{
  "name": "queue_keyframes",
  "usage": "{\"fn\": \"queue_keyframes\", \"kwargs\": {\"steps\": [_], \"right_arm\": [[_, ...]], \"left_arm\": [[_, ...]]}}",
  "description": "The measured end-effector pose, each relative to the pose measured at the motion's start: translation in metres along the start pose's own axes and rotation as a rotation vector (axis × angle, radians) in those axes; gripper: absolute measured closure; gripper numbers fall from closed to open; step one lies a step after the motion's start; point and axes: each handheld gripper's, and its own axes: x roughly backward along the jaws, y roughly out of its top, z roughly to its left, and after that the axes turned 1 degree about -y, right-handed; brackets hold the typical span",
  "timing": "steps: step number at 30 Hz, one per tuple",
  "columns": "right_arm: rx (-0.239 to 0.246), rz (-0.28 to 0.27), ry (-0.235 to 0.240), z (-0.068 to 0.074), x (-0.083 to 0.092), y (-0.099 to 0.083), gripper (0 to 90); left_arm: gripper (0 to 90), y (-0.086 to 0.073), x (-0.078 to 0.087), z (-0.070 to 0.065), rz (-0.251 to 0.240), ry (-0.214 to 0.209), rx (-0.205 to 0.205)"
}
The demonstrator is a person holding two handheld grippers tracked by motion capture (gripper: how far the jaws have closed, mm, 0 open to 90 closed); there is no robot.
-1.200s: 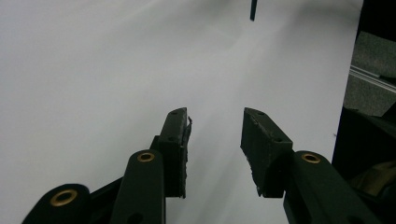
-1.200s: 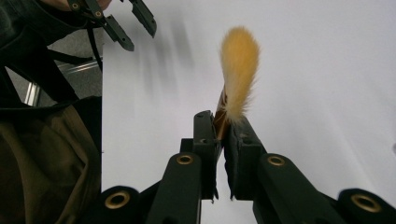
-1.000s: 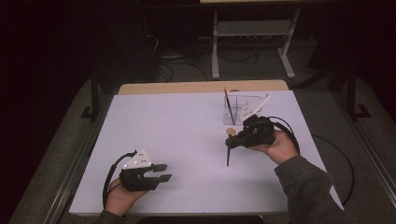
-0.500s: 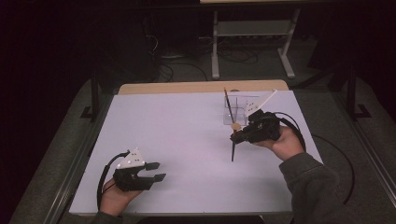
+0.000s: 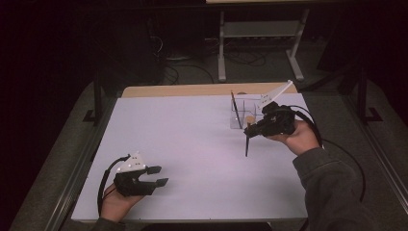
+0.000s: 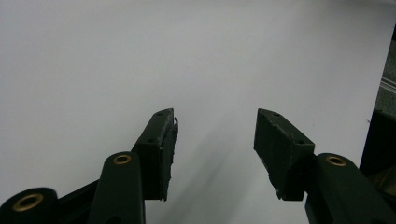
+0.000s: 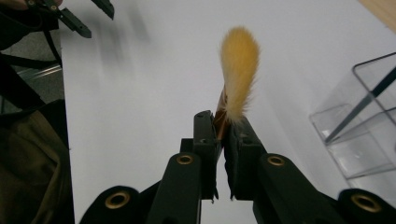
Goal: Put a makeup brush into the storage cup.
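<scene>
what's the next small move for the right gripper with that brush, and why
Probably carry the brush the short way to the clear organizer and lower its handle into a free compartment. The right gripper is clamped on the brush near the ferrule, bristles up and dark handle hanging over the table just in front of the organizer, where one brush already stands.

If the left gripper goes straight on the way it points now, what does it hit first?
Probably nothing soon. The left gripper is open, jaws empty, with bare white table ahead in its own view. It points across the table toward its right edge; the right gripper and brush sit farther back.
</scene>
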Motion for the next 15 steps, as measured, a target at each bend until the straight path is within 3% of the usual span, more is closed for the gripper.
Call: {"fn": "queue_keyframes", "kwargs": {"steps": [9,12,15], "right_arm": [[-0.028,0.001,-0.030,-0.013,0.013,0.004,82.8],[-0.042,0.014,-0.042,-0.018,0.016,0.005,82.8],[-0.053,0.009,-0.051,-0.022,0.019,0.006,82.8]], "left_arm": [[46.7,0.002,0.000,-0.001,-0.018,0.003,0.007],[46.3,0.002,0.002,0.000,-0.015,0.006,-0.008],[45.8,0.002,0.002,0.000,-0.027,0.008,0.008]]}}
